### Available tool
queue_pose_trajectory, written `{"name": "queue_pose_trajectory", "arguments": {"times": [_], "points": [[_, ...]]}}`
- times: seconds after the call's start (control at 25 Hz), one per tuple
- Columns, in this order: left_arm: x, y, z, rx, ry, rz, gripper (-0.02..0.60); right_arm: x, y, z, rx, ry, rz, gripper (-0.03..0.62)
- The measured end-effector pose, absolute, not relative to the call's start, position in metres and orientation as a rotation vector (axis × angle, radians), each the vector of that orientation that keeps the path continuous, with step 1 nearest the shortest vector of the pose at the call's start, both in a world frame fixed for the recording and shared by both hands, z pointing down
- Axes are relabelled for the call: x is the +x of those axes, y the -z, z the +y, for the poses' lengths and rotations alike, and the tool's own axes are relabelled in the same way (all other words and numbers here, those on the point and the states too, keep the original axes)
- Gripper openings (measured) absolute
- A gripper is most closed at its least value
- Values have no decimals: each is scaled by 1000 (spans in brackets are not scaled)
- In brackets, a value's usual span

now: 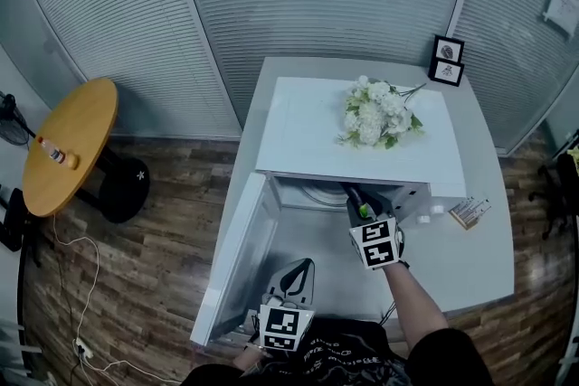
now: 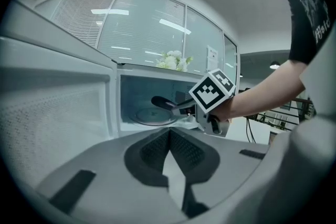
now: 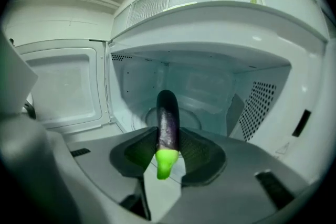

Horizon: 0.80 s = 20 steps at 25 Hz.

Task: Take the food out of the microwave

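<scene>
Withdrawal of the food is judged to be the step in hand. A long, dark purple aubergine with a bright green stem cap [image 3: 168, 110] is gripped near its stem end by the right gripper [image 3: 168, 136], whose jaws are closed against its two sides at the centre of the right gripper view. The purple body is pointed away from the camera into the cavity of the white microwave oven [image 1: 308, 136]. In the left gripper view the aubergine is seen raised clear of the round glass turntable [image 2: 149, 117], yet its far tip is not yet past the opening. The white microwave door [image 1: 240, 258] is swung wide at the lower left of the head view. The left gripper [image 2: 169, 134] is held low at the bottom centre of that view, in front of the opening; its jaws are brought together with nothing between them. For the next move, the right gripper would need to be drawn straight back until the far tip is past the front edge, then lowered toward a bare part of the pale grey worktop [image 1: 452, 258] at the lower right. Since the hold lies close to one end, a firm grip is judged necessary so that the long body is not tipped downward.
</scene>
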State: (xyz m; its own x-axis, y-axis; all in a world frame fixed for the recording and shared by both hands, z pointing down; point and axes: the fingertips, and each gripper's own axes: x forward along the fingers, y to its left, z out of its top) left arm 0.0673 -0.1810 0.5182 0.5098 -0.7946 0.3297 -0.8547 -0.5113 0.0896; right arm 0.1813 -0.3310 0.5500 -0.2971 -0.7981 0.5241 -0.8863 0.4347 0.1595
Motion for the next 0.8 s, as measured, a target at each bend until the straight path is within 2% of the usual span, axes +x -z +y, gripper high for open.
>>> {"name": "queue_pose_trajectory", "arguments": {"times": [0.8], "points": [[87, -519, -173, 2536, -341, -1351, 6, 201, -545, -286, 1459, -245, -2130, 130]]}}
